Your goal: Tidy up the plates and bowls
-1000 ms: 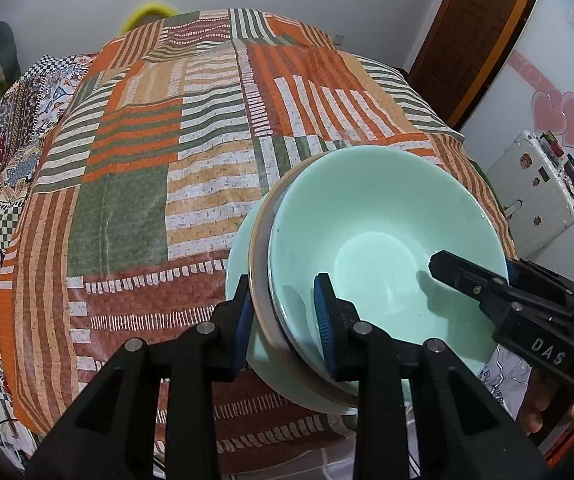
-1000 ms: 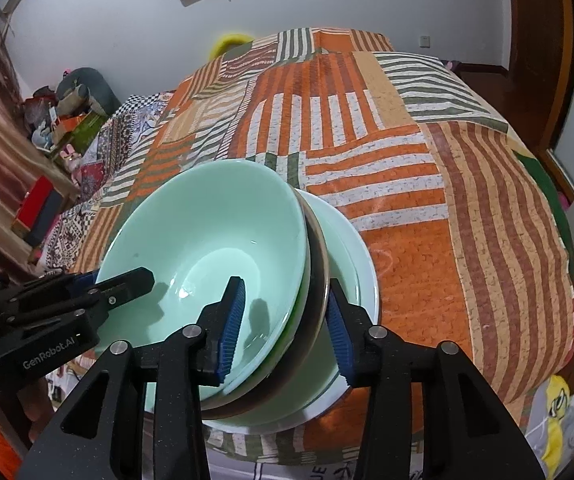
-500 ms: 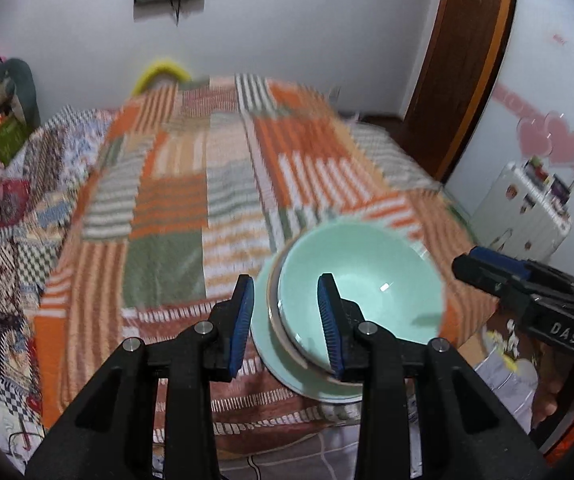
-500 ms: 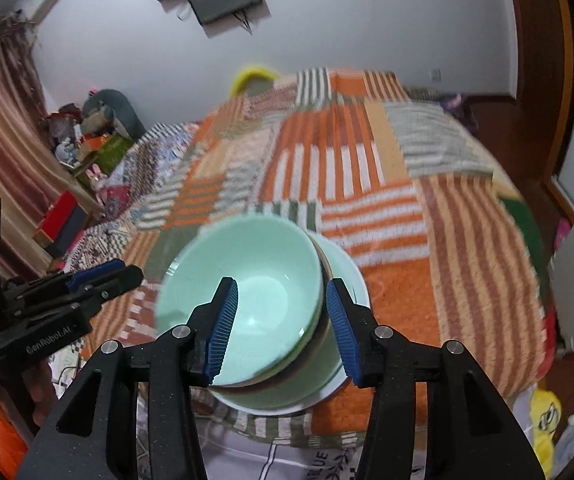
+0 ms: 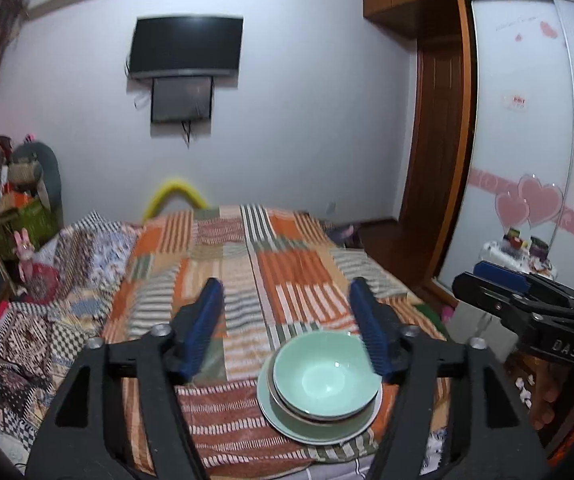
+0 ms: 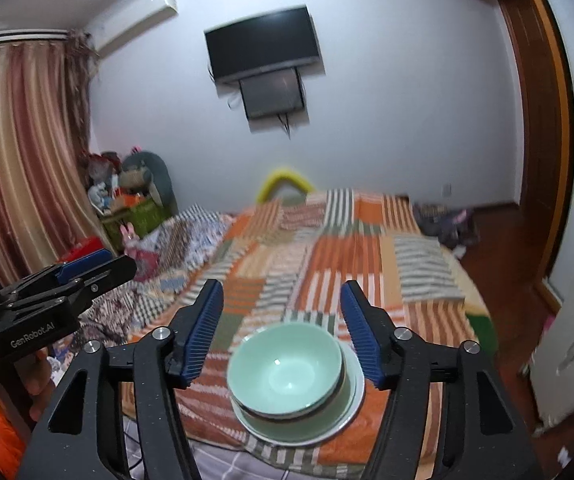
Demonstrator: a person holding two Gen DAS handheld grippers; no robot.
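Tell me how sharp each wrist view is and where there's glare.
Left wrist view: mostly sharp, slight smear on the TV; a soft highlight inside the green bowl. Right wrist view: motion-blurred across the quilt and green bowl, with only the right gripper crisp. Both views bend straight edges, fisheye-style.

Home bedroom: quilted bed (image 5: 271, 276), wall television (image 5: 186, 46).

The room is dimly and evenly lit, with a cool bluish cast on the white wall (image 5: 295, 128). A small glint is seen inside the green bowl (image 5: 325, 376). Strong fisheye bending and dark vignetting are found at the corners. The bed (image 6: 367, 256) is motion-blurred in the right wrist view.
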